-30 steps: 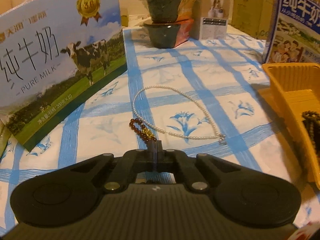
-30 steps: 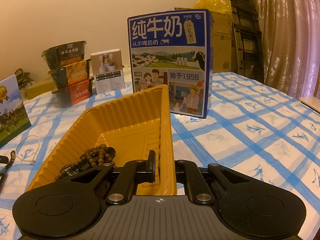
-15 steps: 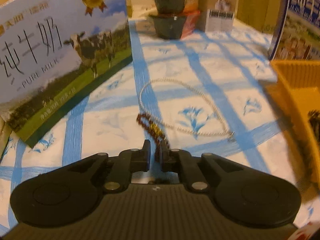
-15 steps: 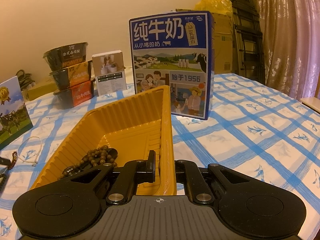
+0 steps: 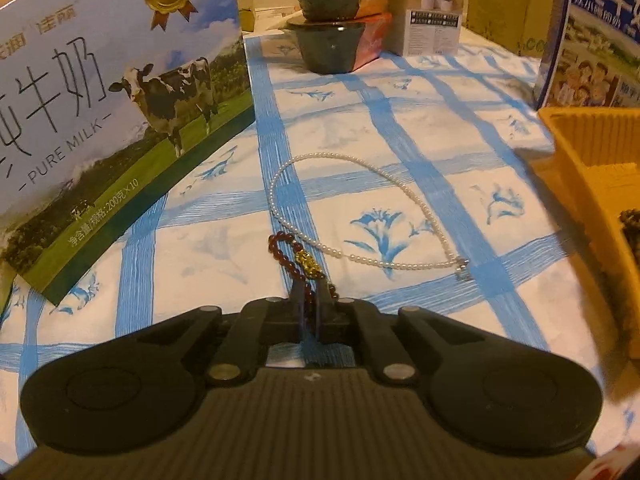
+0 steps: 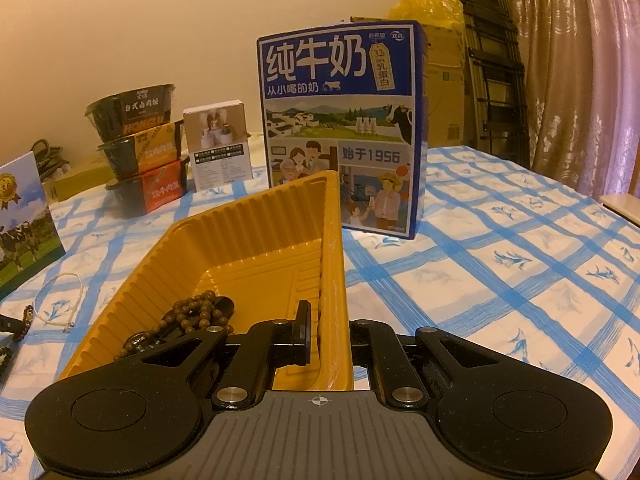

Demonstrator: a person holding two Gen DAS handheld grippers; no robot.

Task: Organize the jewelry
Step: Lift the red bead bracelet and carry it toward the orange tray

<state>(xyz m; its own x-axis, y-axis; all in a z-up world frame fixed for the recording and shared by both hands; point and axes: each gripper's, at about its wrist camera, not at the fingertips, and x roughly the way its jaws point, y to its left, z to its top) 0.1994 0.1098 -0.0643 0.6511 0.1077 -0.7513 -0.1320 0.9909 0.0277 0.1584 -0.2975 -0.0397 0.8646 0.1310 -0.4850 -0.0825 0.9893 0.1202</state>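
The left tool (image 5: 309, 294) is pinching the near end of a dark red bead bracelet (image 5: 289, 254), its fingers pressed together on the beads, while the rest of the strand with its gold charm is lying on the blue-checked tabletop (image 5: 420, 120) toward 12 o'clock. A pearl necklace (image 5: 360, 216) is looping on the cloth just beyond, touching the bracelet near the charm. The right tool (image 6: 324, 326) is gripping the wall of the yellow tray (image 6: 256, 232), one finger inside and the other outside. Brown wooden beads (image 6: 192, 314) are resting in the tray's near corner at about 10 o'clock from that tool. A blue milk carton (image 6: 340, 128) is standing behind the tray.
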